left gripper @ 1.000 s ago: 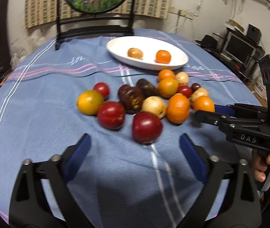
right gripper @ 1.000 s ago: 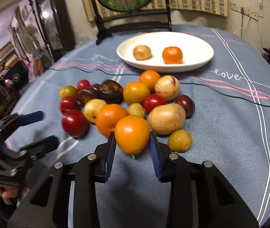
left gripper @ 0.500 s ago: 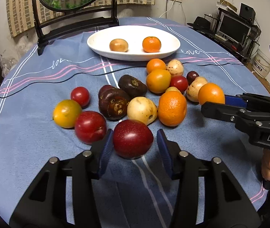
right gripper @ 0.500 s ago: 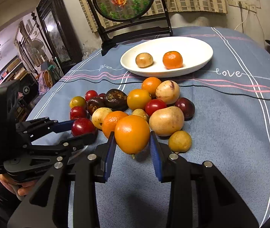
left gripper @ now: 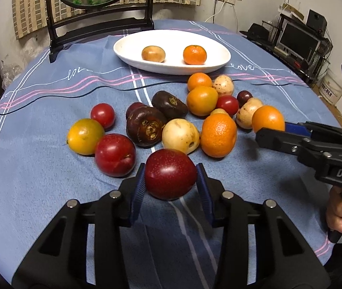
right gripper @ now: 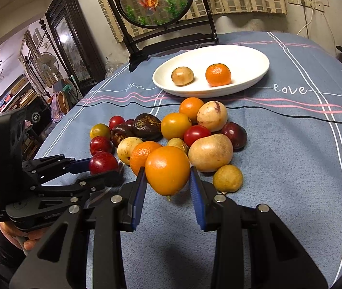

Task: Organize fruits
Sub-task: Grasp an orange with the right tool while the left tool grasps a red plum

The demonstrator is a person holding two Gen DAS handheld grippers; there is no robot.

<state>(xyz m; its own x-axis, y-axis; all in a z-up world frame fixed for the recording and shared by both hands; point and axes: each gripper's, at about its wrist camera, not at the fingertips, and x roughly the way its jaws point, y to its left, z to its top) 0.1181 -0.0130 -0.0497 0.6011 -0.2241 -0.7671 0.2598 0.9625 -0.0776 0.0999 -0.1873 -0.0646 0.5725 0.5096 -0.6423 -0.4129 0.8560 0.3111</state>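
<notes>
Red plum [left gripper: 170,177], apparently in L jaws.

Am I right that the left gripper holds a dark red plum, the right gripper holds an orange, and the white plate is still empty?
Not quite: the white plate already holds two fruits, as the right wrist view shows. The left gripper does hold the dark red plum, and the right gripper the orange.

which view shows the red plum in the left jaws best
The left wrist view: the red plum sits large and centred in the left gripper, both pads touching it. The right wrist view shows it small and partly hidden behind that gripper's fingers.
</notes>
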